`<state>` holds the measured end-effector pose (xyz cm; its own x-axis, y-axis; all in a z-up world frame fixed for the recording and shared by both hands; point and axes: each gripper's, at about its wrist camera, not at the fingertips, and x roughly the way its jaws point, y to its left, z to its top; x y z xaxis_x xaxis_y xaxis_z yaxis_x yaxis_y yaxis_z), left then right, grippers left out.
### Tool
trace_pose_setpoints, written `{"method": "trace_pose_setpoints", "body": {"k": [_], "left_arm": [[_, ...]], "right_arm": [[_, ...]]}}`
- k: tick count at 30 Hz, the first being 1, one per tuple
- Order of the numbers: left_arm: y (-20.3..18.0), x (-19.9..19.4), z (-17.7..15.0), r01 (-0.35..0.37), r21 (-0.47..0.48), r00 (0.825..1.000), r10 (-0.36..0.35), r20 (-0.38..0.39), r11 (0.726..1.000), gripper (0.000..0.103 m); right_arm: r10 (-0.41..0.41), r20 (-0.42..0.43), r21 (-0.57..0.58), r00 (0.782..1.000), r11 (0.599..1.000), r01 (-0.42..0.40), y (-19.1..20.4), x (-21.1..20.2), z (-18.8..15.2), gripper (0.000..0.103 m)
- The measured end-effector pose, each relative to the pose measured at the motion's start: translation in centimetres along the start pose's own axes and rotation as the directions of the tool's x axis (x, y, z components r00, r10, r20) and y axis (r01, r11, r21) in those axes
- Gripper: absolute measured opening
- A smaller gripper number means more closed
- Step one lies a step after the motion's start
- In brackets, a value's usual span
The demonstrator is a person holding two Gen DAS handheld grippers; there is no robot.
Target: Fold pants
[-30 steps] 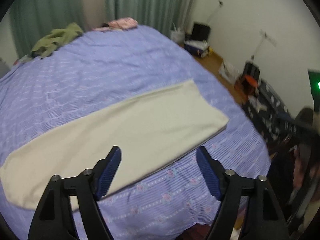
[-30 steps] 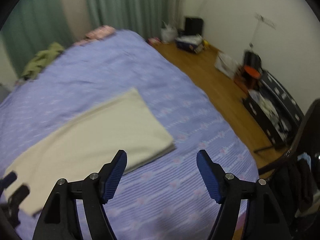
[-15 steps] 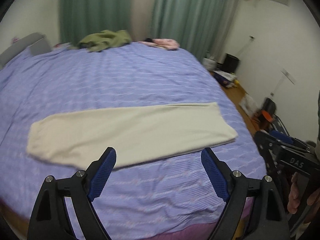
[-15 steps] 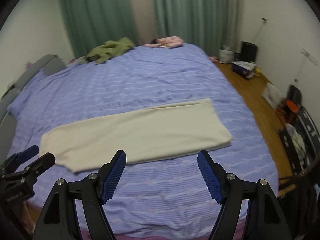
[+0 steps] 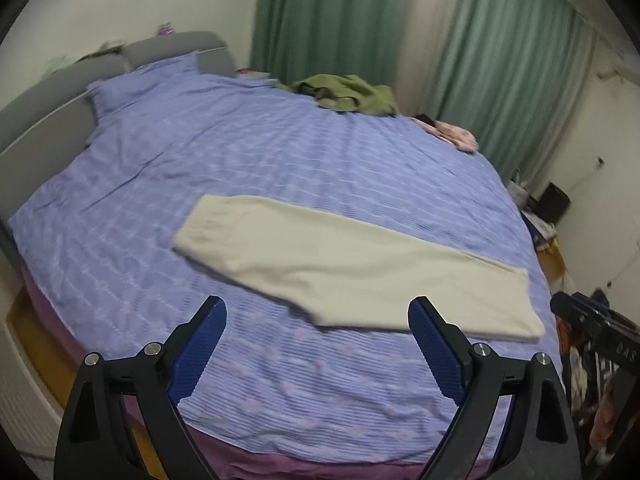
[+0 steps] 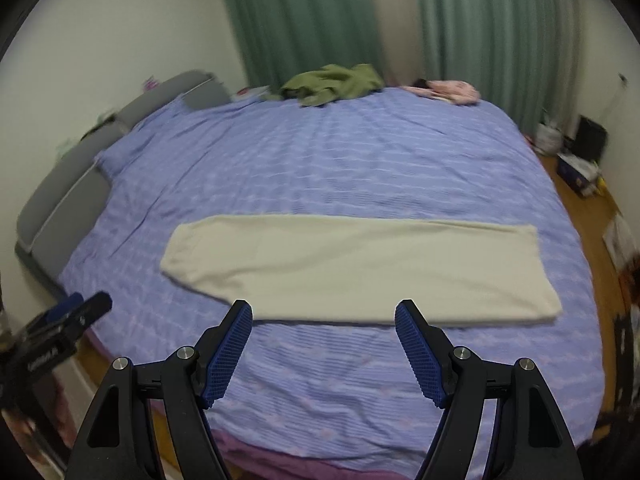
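Observation:
The cream pants (image 5: 352, 268) lie flat as one long strip across the purple striped bed (image 5: 280, 168), also in the right wrist view (image 6: 360, 268). The narrow rounded end is at the left, the wide end at the right. My left gripper (image 5: 318, 344) is open and empty, above the bed's near edge, short of the pants. My right gripper (image 6: 324, 344) is open and empty, just short of the pants' near edge. The right gripper shows at the right edge of the left wrist view (image 5: 592, 320); the left gripper shows at the left edge of the right wrist view (image 6: 60, 320).
A green garment (image 6: 332, 82) and a pink garment (image 6: 452, 90) lie at the bed's far edge by green curtains (image 6: 304, 20). A grey headboard (image 6: 100, 148) is at the left. Wooden floor (image 6: 588, 208) with boxes and clutter lies to the right.
Both views have swung left and pulled back from the pants, so the whole strip and the headboard now show. The pants have not moved. Both grippers stayed open.

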<state>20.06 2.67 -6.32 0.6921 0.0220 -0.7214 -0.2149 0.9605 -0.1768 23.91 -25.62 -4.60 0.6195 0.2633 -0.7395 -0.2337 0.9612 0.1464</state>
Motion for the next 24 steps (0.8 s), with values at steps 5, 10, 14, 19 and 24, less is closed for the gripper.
{"method": "trace_pose_setpoints", "body": {"k": [5, 10, 14, 19, 24], "left_arm": [[6.6, 3.2, 1.7, -0.021, -0.011, 0.999, 0.020, -0.039, 1.000, 0.093], [12.8, 8.7, 3.5, -0.023, -0.019, 0.996, 0.021, -0.092, 1.000, 0.093], [17.4, 14.1, 5.0, -0.010, -0.041, 0.990, 0.004, -0.140, 0.999, 0.093], [22.4, 21.5, 6.2, 0.026, -0.125, 0.976, -0.053, -0.213, 0.992, 0.093], [26.1, 28.5, 5.7, 0.016, -0.225, 0.954, -0.082, -0.288, 0.974, 0.093]], "right_arm": [[0.018, -0.029, -0.040, 0.999, 0.999, -0.019, 6.4, 4.0, 0.8, 0.074], [0.007, -0.086, -0.058, 0.996, 0.998, -0.012, 11.9, 9.7, 1.2, 0.074], [-0.014, -0.132, -0.049, 0.991, 0.999, 0.008, 14.9, 14.4, 1.7, 0.074], [-0.068, -0.202, -0.057, 0.977, 0.997, 0.057, 17.9, 20.9, 2.5, 0.074], [-0.100, -0.256, -0.077, 0.961, 0.994, 0.083, 19.7, 26.6, 3.0, 0.074]]}}
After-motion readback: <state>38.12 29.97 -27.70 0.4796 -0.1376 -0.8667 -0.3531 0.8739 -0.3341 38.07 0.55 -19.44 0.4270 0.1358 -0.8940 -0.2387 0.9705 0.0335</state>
